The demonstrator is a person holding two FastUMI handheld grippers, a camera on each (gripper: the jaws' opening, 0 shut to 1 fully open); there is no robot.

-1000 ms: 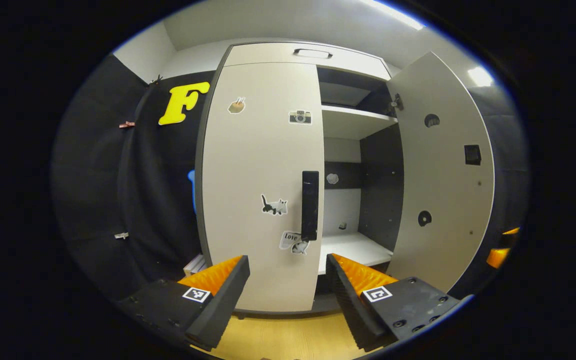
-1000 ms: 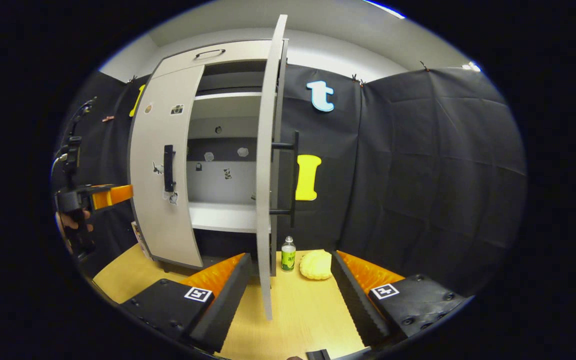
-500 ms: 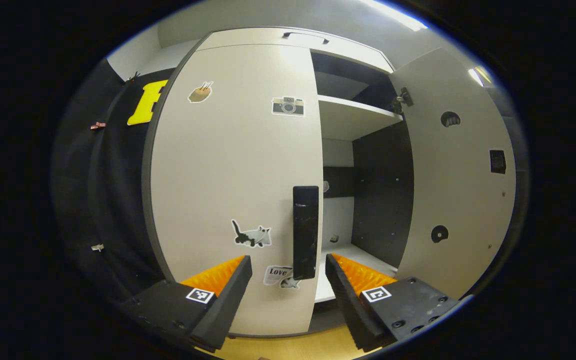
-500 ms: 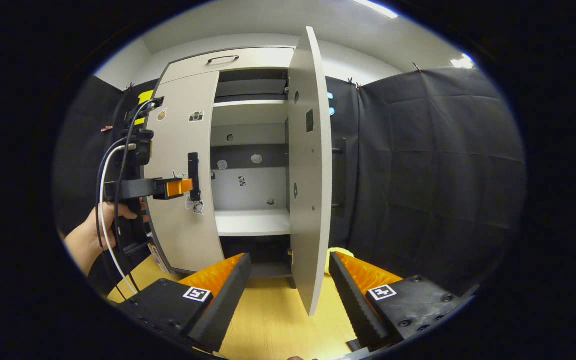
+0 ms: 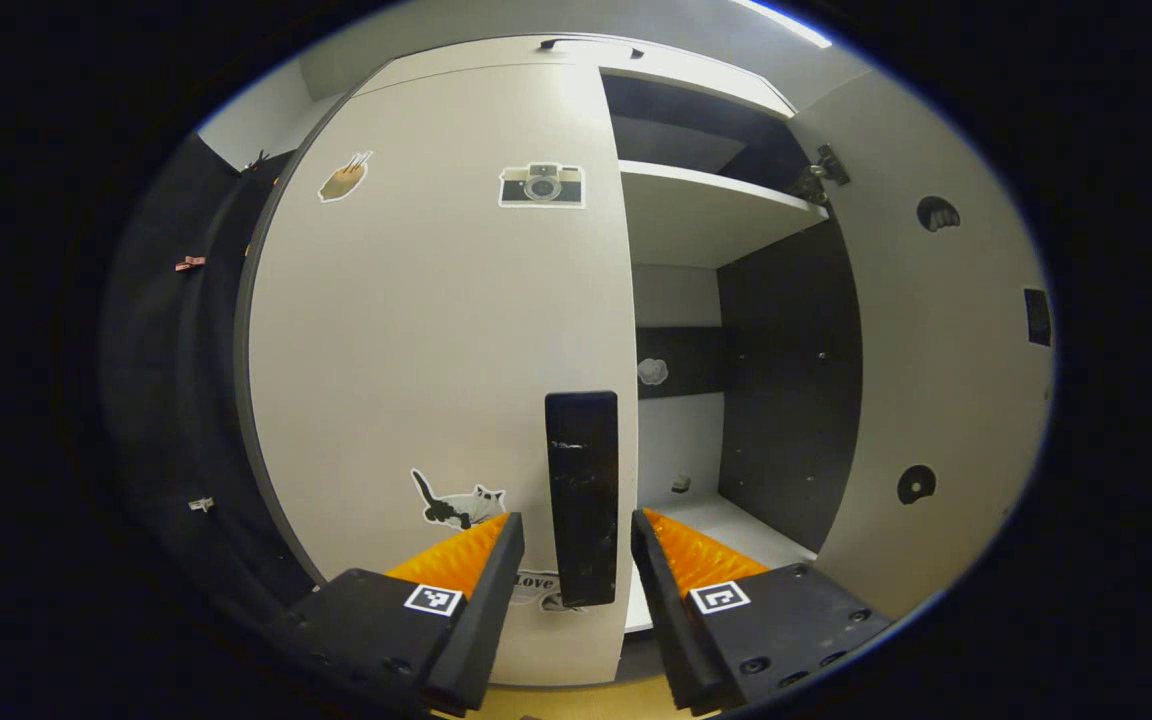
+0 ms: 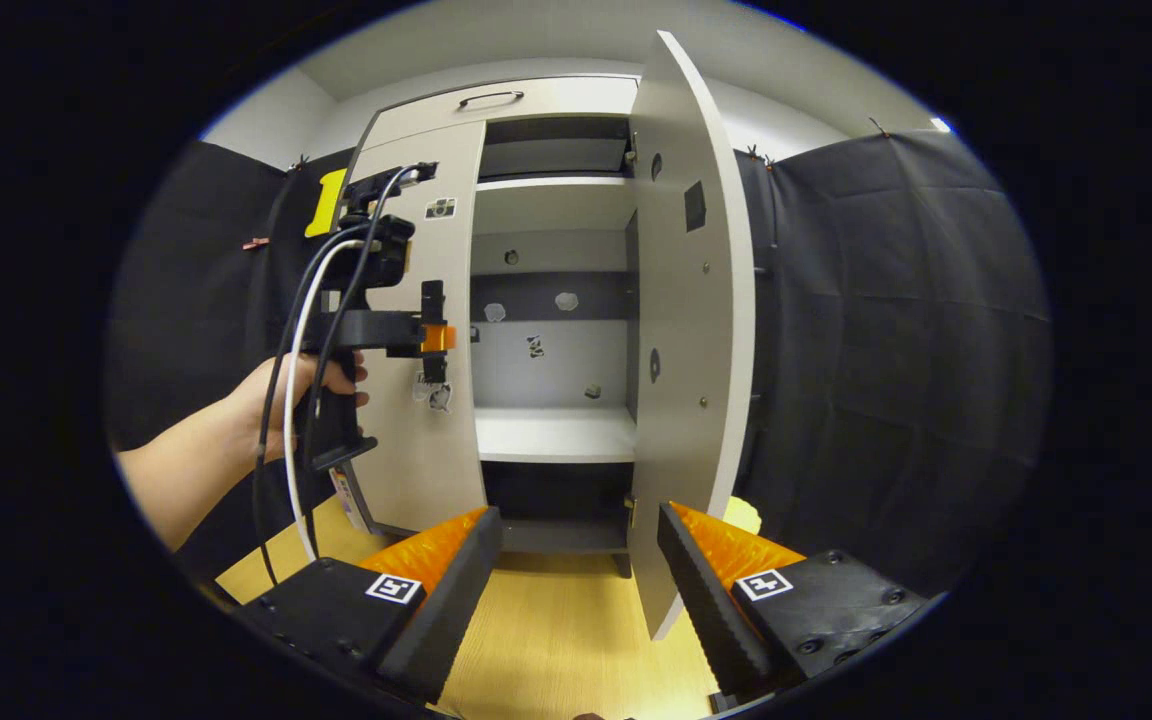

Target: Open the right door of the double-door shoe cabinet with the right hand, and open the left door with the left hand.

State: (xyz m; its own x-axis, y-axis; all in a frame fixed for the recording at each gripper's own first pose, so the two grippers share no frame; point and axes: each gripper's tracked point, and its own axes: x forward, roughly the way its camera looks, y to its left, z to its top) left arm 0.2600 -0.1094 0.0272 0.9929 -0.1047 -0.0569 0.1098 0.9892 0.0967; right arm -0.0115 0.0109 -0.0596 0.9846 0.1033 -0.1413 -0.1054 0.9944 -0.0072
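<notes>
Up close, the left gripper [image 5: 576,545] has its fingers apart on either side of the left door's [image 5: 436,350] black handle [image 5: 582,495], contact unclear; the right gripper [image 6: 579,555] gapes empty near the swung-open right door [image 6: 686,330].

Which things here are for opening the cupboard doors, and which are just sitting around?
For the job:
left door
its black handle
left gripper, jaws either side of the handle
right door, already open
right gripper

Just there:
stickers
shelf
yellow thing on floor
</notes>
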